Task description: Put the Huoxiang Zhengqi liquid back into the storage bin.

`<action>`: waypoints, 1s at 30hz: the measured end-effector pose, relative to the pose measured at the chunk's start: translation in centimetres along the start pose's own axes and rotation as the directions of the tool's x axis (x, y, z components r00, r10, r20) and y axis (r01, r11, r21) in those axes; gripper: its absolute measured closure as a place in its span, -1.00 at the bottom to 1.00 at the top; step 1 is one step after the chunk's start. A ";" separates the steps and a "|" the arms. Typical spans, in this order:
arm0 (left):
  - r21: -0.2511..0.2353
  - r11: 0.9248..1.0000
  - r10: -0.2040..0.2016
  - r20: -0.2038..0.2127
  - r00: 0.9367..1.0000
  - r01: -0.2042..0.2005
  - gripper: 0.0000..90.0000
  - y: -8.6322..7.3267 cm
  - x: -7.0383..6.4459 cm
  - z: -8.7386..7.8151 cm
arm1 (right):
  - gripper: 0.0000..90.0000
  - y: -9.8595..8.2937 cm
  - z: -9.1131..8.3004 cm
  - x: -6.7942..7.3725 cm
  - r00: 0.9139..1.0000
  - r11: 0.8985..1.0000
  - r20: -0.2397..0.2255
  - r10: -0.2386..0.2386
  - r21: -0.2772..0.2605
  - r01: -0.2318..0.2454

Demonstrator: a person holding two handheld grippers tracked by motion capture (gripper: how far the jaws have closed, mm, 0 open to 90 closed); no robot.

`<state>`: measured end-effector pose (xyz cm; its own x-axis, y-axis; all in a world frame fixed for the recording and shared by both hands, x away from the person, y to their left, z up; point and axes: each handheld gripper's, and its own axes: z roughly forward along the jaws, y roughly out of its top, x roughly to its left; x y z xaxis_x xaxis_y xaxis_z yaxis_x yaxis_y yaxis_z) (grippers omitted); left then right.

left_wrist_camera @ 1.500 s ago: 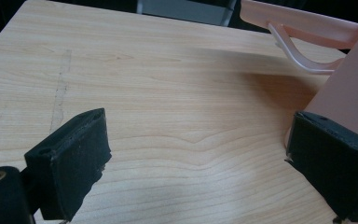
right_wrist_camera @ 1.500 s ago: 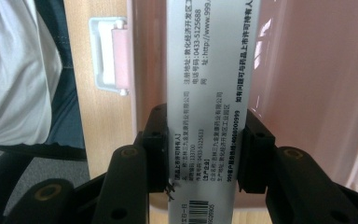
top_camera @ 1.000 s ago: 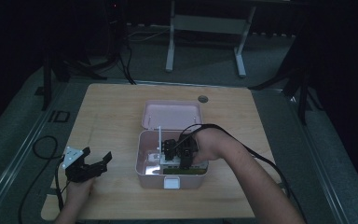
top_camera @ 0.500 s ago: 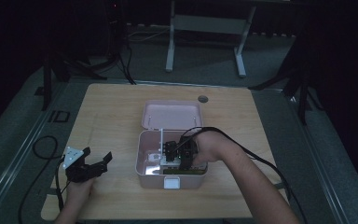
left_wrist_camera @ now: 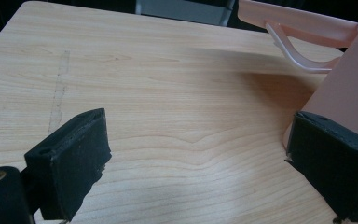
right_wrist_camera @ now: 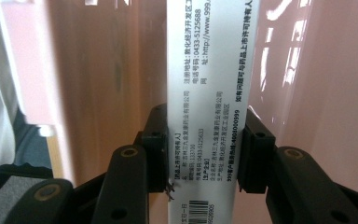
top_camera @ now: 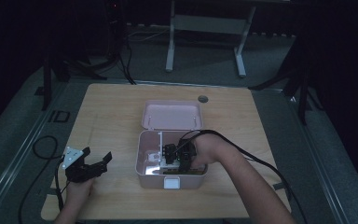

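A pink storage box (top_camera: 149,177) stands open in the middle of the table, its lid (top_camera: 172,115) tipped back. My right gripper (top_camera: 175,156) reaches down inside the box. In the right gripper view its jaws are shut on a white medicine carton (right_wrist_camera: 208,93) printed with black text and a barcode, held against the pink inner wall (right_wrist_camera: 102,70). My left gripper (top_camera: 93,164) rests open on the wood at the front left, apart from the box. In the left gripper view its pads (left_wrist_camera: 72,158) stand wide apart over bare wood, the box's side (left_wrist_camera: 349,88) just beyond the right pad.
A white divider (top_camera: 159,144) splits the box's interior. A round cable hole (top_camera: 203,99) sits in the table's far edge. Cables trail from both grippers across the table and floor. Table legs and stands rise in the dark beyond the far edge.
The right gripper has shifted slightly inside the box with the carton. The left gripper has stayed still.
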<state>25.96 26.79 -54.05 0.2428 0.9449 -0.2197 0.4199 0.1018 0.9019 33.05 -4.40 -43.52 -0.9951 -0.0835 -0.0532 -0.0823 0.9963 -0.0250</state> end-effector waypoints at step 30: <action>-0.007 1.000 -0.003 0.005 1.000 0.003 -0.86 0.0 0.0 -0.1 | 0.35 0.3 1.8 -0.2 1.000 1.000 0.000 0.013 0.008 -0.013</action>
<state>25.93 26.83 -54.01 0.2458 0.9429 -0.2246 0.4142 0.1073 0.9038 33.31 -4.16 -45.36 -0.9961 -0.0703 -0.0532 -0.0686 0.9971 -0.0322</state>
